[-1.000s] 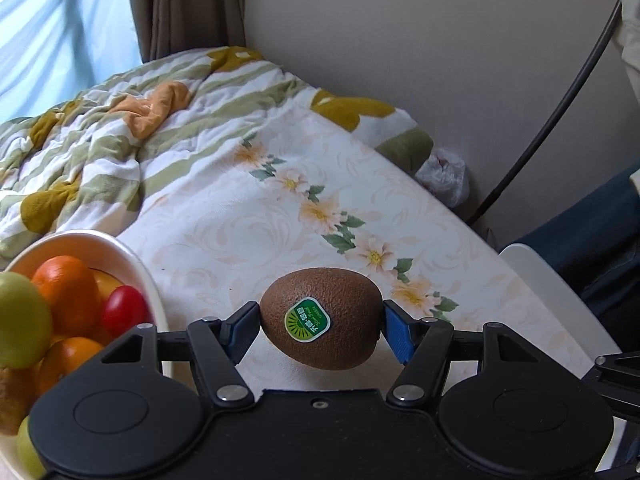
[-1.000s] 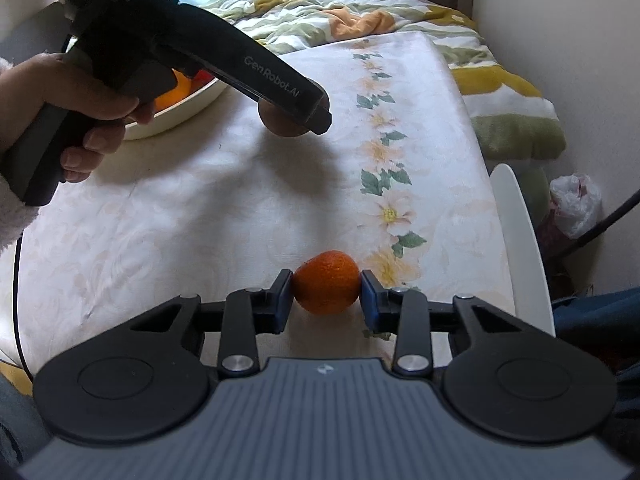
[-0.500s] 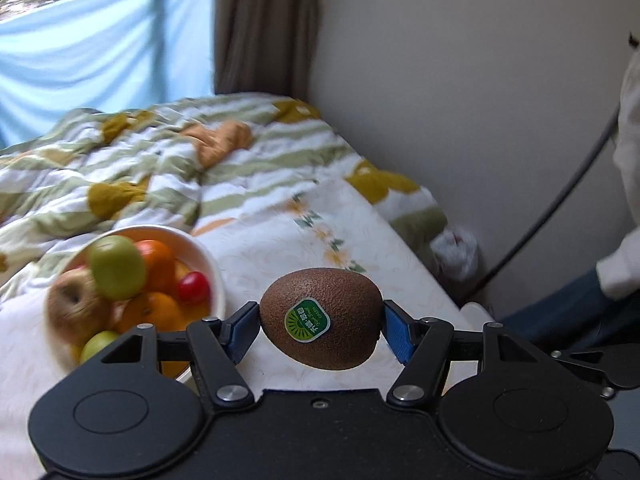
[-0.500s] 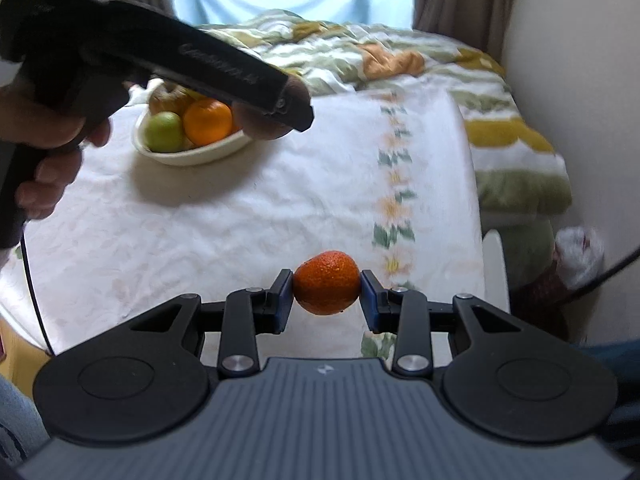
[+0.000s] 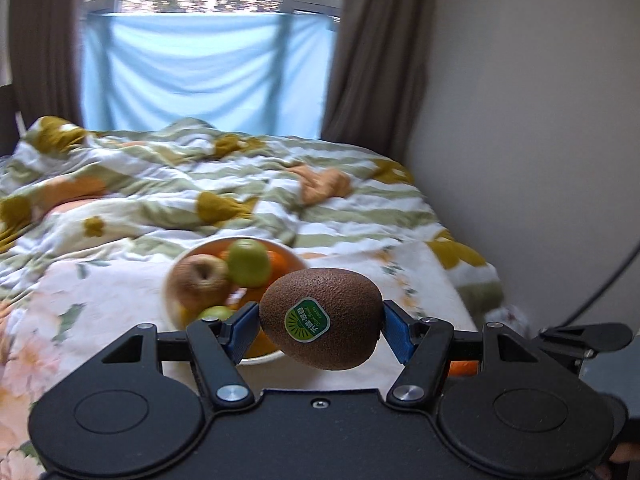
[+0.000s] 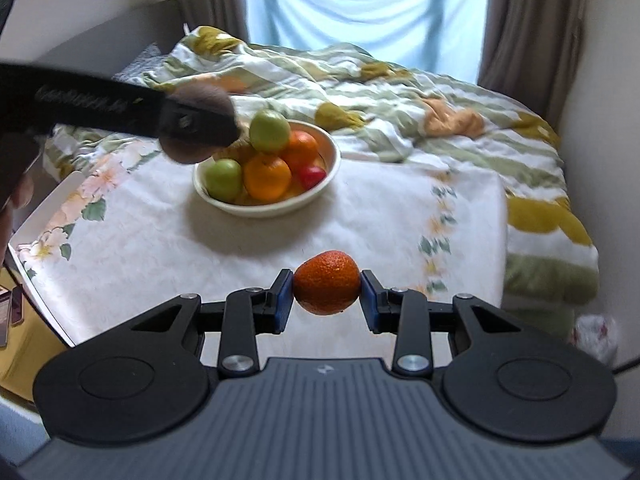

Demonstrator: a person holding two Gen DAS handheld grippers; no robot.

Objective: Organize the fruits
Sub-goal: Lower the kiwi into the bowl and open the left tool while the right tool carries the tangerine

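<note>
My left gripper (image 5: pixel 320 326) is shut on a brown kiwi (image 5: pixel 322 316) with a green sticker, held in the air just in front of the fruit bowl (image 5: pixel 176 320). From the right wrist view the left gripper (image 6: pixel 192 128) hangs blurred beside the bowl's left rim, the kiwi (image 6: pixel 188 152) showing under it. My right gripper (image 6: pixel 326 300) is shut on a small orange mandarin (image 6: pixel 326 287), above the table's near right part. The cream bowl (image 6: pixel 330 168) holds green apples, oranges and a red fruit.
A white floral tablecloth (image 6: pixel 160 240) covers the table, whose edges drop off at the left and right. Behind it lies a bed with a striped green and yellow quilt (image 6: pixel 400 92). Window, brown curtains and a wall on the right close the space. A phone (image 6: pixel 8 312) lies low left.
Both grippers rose with their fruit still held. The left one swung from right of the bowl to face it, and the bowl now shows mid-frame in both views.
</note>
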